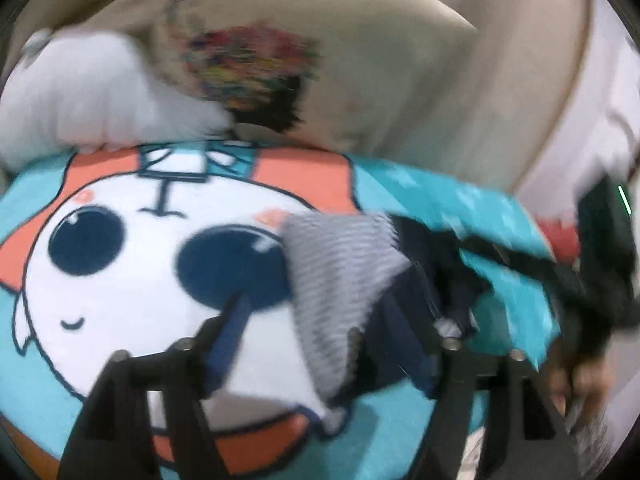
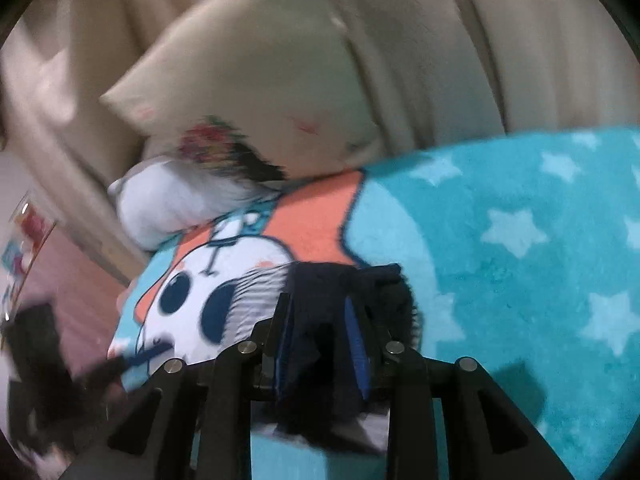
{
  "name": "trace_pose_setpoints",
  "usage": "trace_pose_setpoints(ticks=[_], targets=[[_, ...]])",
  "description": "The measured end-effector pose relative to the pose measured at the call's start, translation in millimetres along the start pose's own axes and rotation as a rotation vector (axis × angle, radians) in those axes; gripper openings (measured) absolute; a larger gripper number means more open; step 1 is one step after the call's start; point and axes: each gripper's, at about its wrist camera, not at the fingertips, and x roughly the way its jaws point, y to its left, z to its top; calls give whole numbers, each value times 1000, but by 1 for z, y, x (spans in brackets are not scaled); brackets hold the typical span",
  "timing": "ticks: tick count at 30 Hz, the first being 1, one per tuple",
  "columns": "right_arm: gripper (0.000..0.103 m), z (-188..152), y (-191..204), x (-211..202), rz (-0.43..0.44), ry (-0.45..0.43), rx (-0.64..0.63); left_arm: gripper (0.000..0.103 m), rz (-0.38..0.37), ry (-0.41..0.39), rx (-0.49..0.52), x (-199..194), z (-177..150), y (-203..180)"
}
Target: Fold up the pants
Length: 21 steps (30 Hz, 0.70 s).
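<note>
The right gripper (image 2: 320, 344) pinches the dark pants (image 2: 340, 280) over a cartoon blanket (image 2: 500, 220). The left gripper (image 1: 332, 344) stands wide around their striped lining. Pillows (image 2: 256, 80) behind; everything blurred.

Before my left hand-held gripper (image 1: 336, 320), jaws apart: striped, navy-backed pants (image 1: 340, 268) between the fingers; teal cartoon-face blanket (image 1: 120, 248) beneath; beige printed pillow (image 1: 320, 60); white plush (image 1: 100, 96).

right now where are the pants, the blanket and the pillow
pants (image 1: 340, 264), left wrist view, striped grey fabric
blanket (image 2: 500, 200), right wrist view, teal part with stars
pillow (image 2: 260, 80), right wrist view, plain cream face
</note>
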Motion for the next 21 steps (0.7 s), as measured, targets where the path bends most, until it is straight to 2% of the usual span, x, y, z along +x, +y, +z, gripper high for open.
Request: trace_pose_setpoints(ticks=[1,2,3,4,6,8,11,14,15,16,17,18,19,21], targets=[[46,-5,-1,3,5,25,0,73,-7,21,-53,6,4,12],[50,-11,-6,11,-22,68,1,73,-20,44,-86,13,5,20],[51,-19,-10,21,-85,110,-9,73,-31,73,-110,20,6,26],[51,-24,-11,19,-136,85,-45,73,-34,105,-122,28,6,29],[61,-26,-11,14,-220,102,-77,73,-37,137,-113,38,7,29],[61,-25,-19,5,-160,92,-36,73,-39,158,-79,45,9,23],[66,-16,-42,0,-90,64,70,77,-70,189,-35,63,16,12],[70,-5,-64,21,-39,87,156,80,-93,231,-42,84,20,4],[70,-4,-70,29,-17,104,187,80,-84,218,-34,86,21,0],[70,-4,-77,40,36,124,223,78,-79,220,-24,88,23,-4],[67,-2,-78,45,79,111,233,59,-103,237,-22,90,24,-7],[50,-1,-76,50,104,118,240,45,-148,252,-29,90,24,-9],[43,0,-75,56,136,139,256,28,-193,268,-37,89,25,-10],[38,3,-65,58,130,126,230,21,-186,252,-32,86,27,-11]])
